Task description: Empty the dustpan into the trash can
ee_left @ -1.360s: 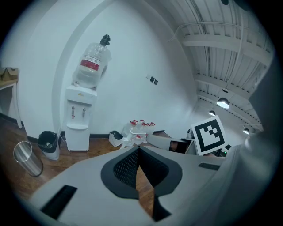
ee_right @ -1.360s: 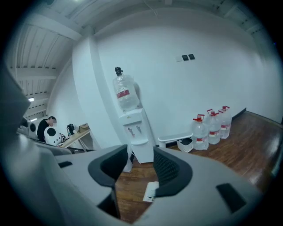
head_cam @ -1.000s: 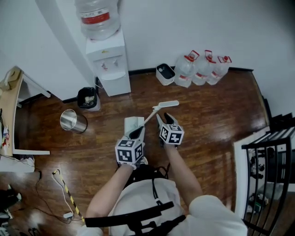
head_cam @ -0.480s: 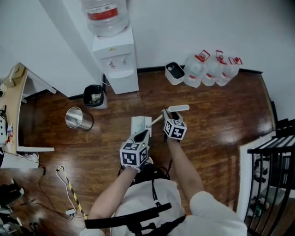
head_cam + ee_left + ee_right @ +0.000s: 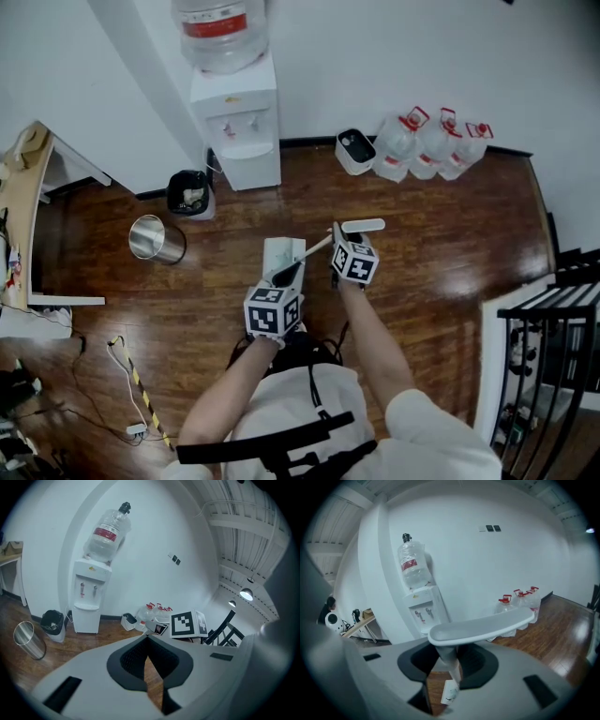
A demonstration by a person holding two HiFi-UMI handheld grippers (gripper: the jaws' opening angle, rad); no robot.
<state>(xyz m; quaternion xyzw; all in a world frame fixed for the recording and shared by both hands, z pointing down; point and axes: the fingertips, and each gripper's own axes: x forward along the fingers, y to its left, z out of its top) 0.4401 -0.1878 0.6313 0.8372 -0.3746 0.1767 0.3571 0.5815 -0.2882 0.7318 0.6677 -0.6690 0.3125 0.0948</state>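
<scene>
A white dustpan (image 5: 280, 253) rests on the wood floor in front of me. Its long handle (image 5: 363, 225) slants up to the right and ends in a flat grip (image 5: 483, 624). My right gripper (image 5: 339, 236) sits just under that grip; in the right gripper view its jaws (image 5: 447, 645) have just been closing and now press on the handle's shaft. My left gripper (image 5: 288, 272) hovers over the pan's near edge, shut with nothing in it (image 5: 149, 639). A steel trash can (image 5: 156, 240) and a black lined bin (image 5: 190, 195) stand to the left.
A water dispenser (image 5: 236, 122) stands against the back wall, with a small white bin (image 5: 356, 150) and water jugs (image 5: 436, 141) to its right. There is a desk (image 5: 23, 216) at far left, a black rack (image 5: 553, 347) at right and a cable (image 5: 131, 384) on the floor.
Both grippers have come down and forward to the dustpan. The right gripper has slid under the handle's grip and its jaws have narrowed round the shaft.
</scene>
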